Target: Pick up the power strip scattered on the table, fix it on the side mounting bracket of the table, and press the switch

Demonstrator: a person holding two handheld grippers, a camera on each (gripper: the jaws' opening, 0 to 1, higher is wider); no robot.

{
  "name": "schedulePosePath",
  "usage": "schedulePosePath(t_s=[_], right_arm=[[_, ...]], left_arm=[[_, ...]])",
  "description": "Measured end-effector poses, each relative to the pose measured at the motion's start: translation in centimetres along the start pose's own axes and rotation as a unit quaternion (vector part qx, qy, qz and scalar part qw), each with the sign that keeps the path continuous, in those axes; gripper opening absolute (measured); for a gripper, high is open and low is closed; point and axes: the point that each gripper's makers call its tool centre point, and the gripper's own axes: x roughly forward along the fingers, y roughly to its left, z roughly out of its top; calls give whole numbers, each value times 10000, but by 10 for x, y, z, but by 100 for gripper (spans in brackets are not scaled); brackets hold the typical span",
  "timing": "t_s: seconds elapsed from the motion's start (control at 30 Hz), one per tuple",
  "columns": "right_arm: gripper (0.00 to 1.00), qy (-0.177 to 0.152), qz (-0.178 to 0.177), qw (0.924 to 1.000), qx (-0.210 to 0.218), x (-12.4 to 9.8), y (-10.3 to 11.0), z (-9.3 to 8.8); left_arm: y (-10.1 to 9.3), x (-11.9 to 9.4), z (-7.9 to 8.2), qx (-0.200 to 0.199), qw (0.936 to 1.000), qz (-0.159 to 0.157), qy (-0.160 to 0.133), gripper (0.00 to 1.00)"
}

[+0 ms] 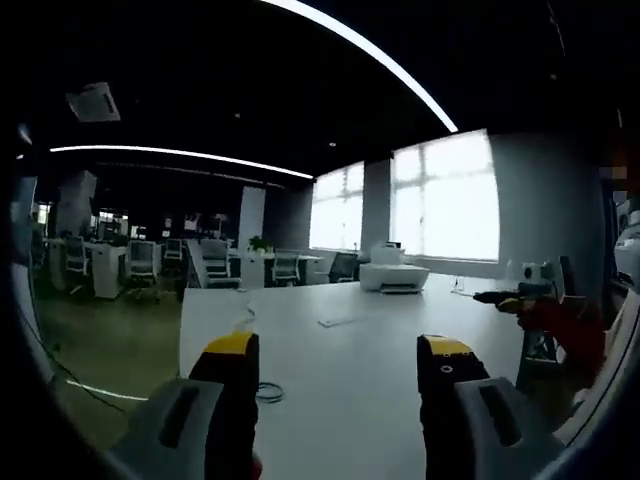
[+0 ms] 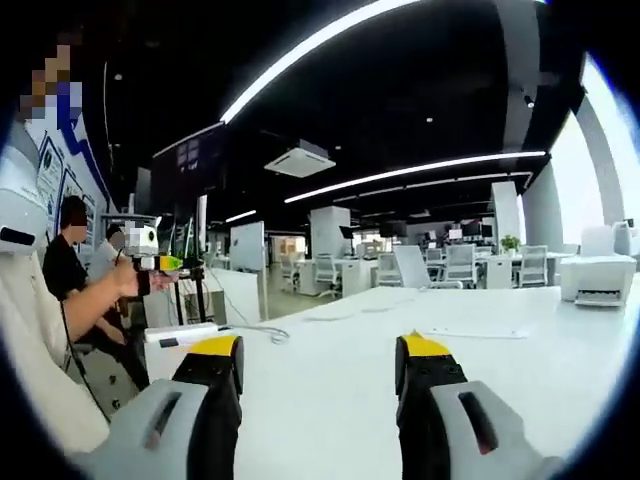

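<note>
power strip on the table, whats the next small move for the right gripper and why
Probably swing the right gripper left toward the white power strip lying near the table edge with its cable trailing off. The jaws stand open and empty, pointing past it at bare tabletop, so lining up on the strip comes first.

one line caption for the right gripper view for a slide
Open right gripper held over a white table, power strip lying at its left edge, open-plan office behind.

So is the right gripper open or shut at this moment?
Open. In the right gripper view, the right gripper has its yellow-tipped jaws wide apart, with bare white table between them.
</note>
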Motion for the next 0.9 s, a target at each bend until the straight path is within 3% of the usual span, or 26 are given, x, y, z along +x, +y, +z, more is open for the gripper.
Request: schedulePosePath(t_s=[0.47,0.63,0.9], right_arm=[[57,61,-342,9992,-178,-21,-13,9],[58,151,-697,9968,-353,-34,-23,9],[58,166,-1027,9941,-318,-50,-33,-6]], left_arm=[[-26,-4,0,351,9992,-8,-180,68],[-25,-5,-8,587,9973,339,-281,68],[-18,-9,-32,555,9943,784,-461,68]])
